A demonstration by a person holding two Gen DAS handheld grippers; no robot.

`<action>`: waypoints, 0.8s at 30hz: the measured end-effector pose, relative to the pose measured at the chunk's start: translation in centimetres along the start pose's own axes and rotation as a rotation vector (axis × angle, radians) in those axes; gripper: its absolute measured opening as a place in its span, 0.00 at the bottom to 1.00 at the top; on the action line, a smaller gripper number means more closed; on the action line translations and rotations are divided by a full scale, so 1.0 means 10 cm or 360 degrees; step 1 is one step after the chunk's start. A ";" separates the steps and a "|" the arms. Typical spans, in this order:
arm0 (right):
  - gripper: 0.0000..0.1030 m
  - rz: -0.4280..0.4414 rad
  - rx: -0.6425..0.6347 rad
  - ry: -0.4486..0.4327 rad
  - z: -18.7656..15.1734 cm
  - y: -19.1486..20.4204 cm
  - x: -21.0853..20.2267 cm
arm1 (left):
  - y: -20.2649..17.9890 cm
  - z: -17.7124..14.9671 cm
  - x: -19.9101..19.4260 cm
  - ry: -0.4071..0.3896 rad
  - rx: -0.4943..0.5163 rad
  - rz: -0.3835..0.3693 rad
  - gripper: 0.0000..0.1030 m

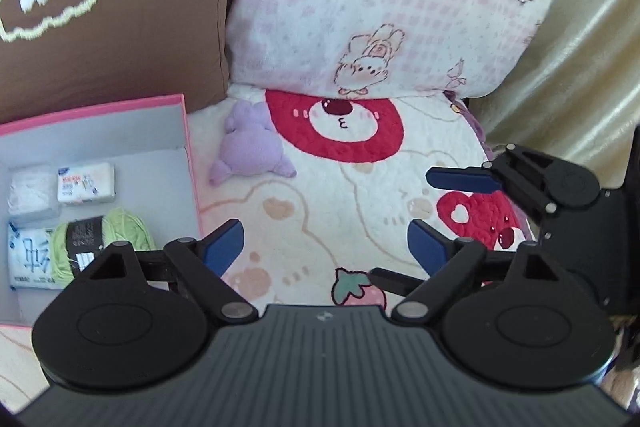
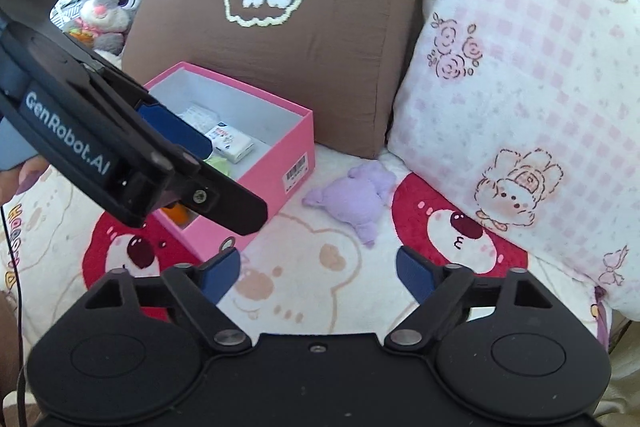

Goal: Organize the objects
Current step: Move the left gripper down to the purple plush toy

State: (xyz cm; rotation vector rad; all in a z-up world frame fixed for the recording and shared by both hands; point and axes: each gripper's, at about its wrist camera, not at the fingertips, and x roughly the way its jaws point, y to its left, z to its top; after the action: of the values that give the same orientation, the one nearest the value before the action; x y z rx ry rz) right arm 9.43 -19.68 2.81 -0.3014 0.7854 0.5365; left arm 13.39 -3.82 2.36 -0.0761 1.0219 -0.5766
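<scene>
Both the left claw [image 1: 326, 247] and right claw [image 2: 318, 275] gape wide, holding nothing.

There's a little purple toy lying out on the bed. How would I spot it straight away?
Start at the open pink box in front of the brown cushion. Just beside the box, on the white bear-print blanket, lies a small lilac plush toy, below the pink checked pillow. It is the only loose, plain purple thing there; the red bears around it are only printed on the blanket.
</scene>
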 end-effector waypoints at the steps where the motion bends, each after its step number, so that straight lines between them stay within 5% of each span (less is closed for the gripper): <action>1: 0.86 0.0007 0.0007 -0.0007 0.00 -0.03 0.04 | -0.01 0.04 0.05 0.0002 0.0018 0.0005 0.87; 7: 0.86 0.0023 0.0007 -0.0127 0.00 -0.17 0.35 | -0.04 0.32 0.45 -0.0021 0.0077 0.0159 0.92; 18: 0.86 0.0042 0.0210 -0.0306 -0.13 -0.51 1.11 | 0.20 0.71 1.26 0.0031 0.0096 0.0106 0.90; 24: 0.86 0.0141 0.0395 -0.0201 -0.30 -0.65 1.47 | 0.23 0.83 1.62 0.0104 0.0210 0.0203 0.87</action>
State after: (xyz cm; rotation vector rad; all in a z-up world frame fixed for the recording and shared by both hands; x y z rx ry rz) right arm 19.97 -21.35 -9.64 -0.0032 0.7360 0.5298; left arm 27.44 -11.45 -6.58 0.1243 1.0414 -0.5312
